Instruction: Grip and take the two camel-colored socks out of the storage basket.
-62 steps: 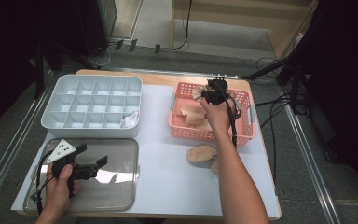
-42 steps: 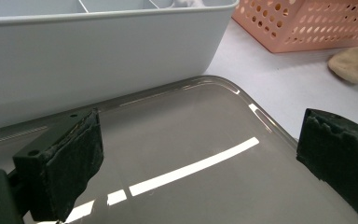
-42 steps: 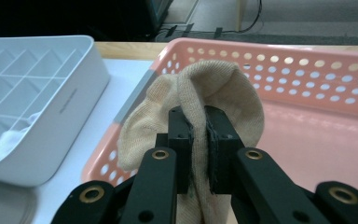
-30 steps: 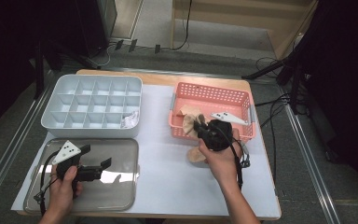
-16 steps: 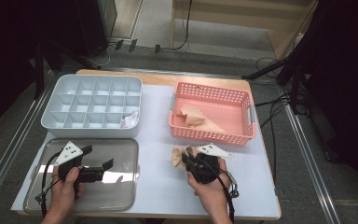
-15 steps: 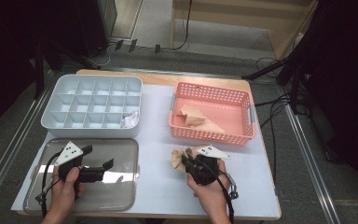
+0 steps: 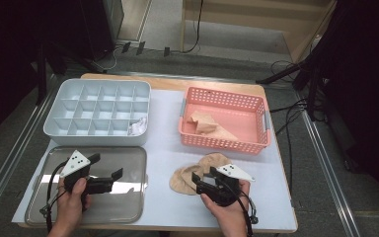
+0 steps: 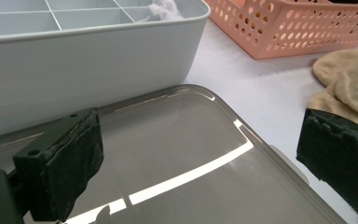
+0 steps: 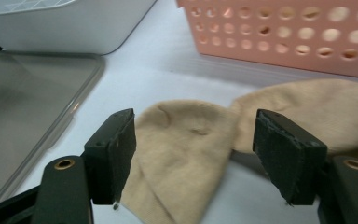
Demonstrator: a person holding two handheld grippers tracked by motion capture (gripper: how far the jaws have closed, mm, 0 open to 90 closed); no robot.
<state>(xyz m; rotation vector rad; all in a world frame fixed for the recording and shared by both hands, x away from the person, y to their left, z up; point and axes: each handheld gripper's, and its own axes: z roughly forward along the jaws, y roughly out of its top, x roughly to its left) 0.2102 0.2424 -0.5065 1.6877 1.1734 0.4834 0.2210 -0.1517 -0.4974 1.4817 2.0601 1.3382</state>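
Beige socks [image 7: 197,170] are laid on the tabletop [image 7: 163,148], at 6 o'clock of the pink basket [image 7: 224,143]. The right gripper [image 7: 203,181] jaws, just opened, are released over them; the left gripper [image 7: 109,174] jaws are held released above the tray [image 7: 128,207].

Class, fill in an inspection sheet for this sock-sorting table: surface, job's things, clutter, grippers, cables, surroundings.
Surface: white mat over a wooden tabletop.
Job's things: beige socks flat on the mat before the pink basket; another beige piece lies in the basket.
Clutter: grey divided box with a white cloth in one corner cell; clear lid.
Grippers: right gripper has just been opening, jaws apart over a sock, pads off it; left gripper open above the lid, holding nothing.
Cables: one trails from each gripper; more lie on the floor.
Surroundings: dark room, wooden furniture behind.
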